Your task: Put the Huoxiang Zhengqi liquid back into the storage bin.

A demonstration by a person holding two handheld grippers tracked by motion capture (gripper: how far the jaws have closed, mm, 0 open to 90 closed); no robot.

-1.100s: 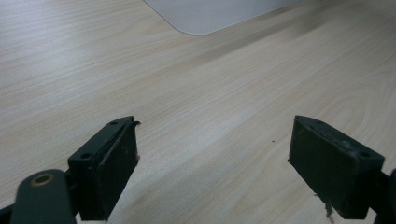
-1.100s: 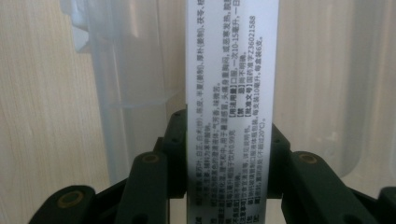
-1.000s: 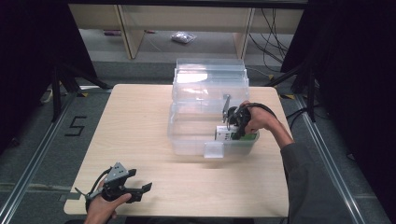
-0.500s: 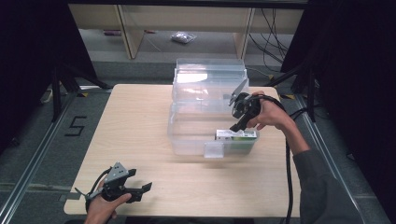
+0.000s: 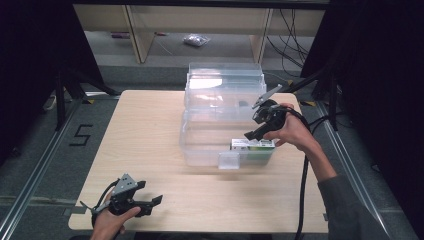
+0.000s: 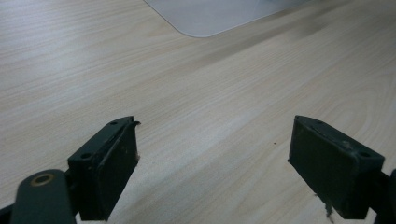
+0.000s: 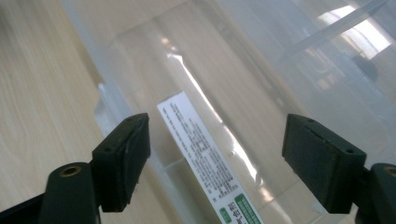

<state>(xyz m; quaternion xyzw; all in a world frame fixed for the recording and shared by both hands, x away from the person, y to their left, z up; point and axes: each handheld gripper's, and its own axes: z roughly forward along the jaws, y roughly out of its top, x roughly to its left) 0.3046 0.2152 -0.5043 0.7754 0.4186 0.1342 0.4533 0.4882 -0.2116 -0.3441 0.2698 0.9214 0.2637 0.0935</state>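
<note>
A clear plastic bin [image 5: 200, 150] stands on the wooden table [image 5: 145, 130] with its lid [image 5: 225, 85] up at the back. A green and white box [image 5: 252, 145] lies flat inside, at the bin's front right corner. My right gripper [image 5: 252, 124] hangs above that corner. Its jaws have just been opening and stand apart with nothing pressed between them. In the right gripper view the box [image 7: 201, 149] shows below the open right gripper [image 7: 217, 158]. At the table's front left my left gripper [image 5: 152, 205] rests open and holds nothing, over bare wood [image 6: 212, 163].
A small clear tab [image 5: 229, 160] sticks out of the bin's front wall. A corner of the bin [image 6: 210, 16] shows far off in the left gripper view. The right gripper's cable [image 5: 303, 190] hangs down past the table's right edge. Shelves and a floor rail surround the table.
The right gripper has let go of the box, opened its jaws and risen up and to the right. The box stays in the bin's front right corner. The left hand has kept still.
</note>
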